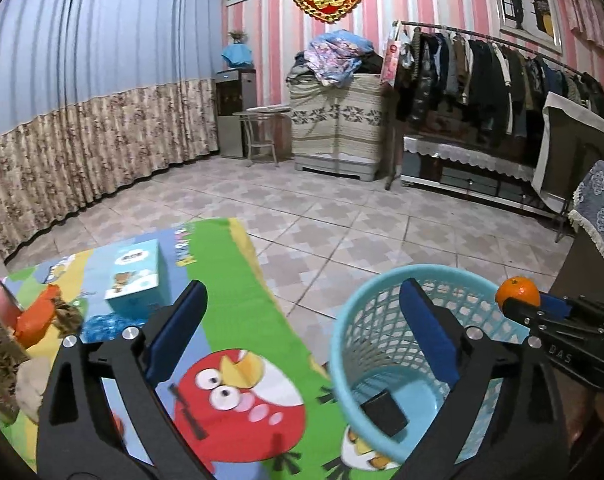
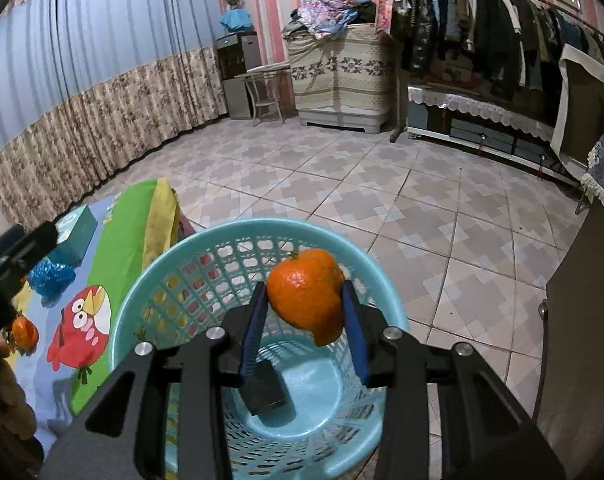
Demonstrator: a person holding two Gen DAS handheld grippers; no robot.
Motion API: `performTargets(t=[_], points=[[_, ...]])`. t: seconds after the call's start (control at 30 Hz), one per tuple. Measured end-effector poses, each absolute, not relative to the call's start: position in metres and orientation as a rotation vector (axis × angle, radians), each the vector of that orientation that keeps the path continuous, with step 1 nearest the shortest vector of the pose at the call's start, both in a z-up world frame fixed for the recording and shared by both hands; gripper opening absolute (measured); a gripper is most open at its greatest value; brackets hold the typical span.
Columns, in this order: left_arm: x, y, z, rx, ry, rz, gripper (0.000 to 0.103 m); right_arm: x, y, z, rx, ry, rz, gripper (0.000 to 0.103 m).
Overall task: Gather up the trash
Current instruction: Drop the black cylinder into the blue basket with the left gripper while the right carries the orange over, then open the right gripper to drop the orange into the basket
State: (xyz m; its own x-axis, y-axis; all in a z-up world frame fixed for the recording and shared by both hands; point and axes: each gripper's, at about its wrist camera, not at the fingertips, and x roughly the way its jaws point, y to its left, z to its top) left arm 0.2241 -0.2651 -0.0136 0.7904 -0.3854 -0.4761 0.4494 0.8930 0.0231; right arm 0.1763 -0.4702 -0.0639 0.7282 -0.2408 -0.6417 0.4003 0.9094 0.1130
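The letters "DAS" stand on the right hand-held gripper.

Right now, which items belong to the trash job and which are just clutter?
Job:
- orange peel, clamped in the right gripper over the bin
- blue basket, dark block inside
- left gripper, open, empty
- peel on mat

Lying about:
- tissue box
- cartoon mat
- clothes rack

The basket mouth gapes unobstructed; only a dark block occupies its floor.
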Motion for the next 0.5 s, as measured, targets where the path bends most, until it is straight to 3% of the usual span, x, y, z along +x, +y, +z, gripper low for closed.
performTargets(t=[0.1,0.17,0.2,0.23,0.5], points=[[0.22,-0.254,-0.011,0.134,0.478,-0.435,0.096,0.179,-0.462,-0.062,0.236,0.663,-0.359,0.041],[0.218,-0.247,-0.009,0.131,0.475,-0.426,0.097,0.178,-0.462,-0.059,0.241,0.646,-0.362,0.054],[0.216,-0.242,-0.009,0.13,0.472,-0.421,0.097,0.177,-0.461,-0.056,0.246,0.63,-0.371,0.068],[0.213,-0.238,-0.008,0.132,0.467,-0.413,0.097,0.176,-0.46,-0.055,0.244,0.622,-0.376,0.071],[0.199,-0.178,-0.002,0.097,0.458,-0.323,0.097,0.175,-0.437,-0.041,0.189,0.59,-0.398,0.083]])
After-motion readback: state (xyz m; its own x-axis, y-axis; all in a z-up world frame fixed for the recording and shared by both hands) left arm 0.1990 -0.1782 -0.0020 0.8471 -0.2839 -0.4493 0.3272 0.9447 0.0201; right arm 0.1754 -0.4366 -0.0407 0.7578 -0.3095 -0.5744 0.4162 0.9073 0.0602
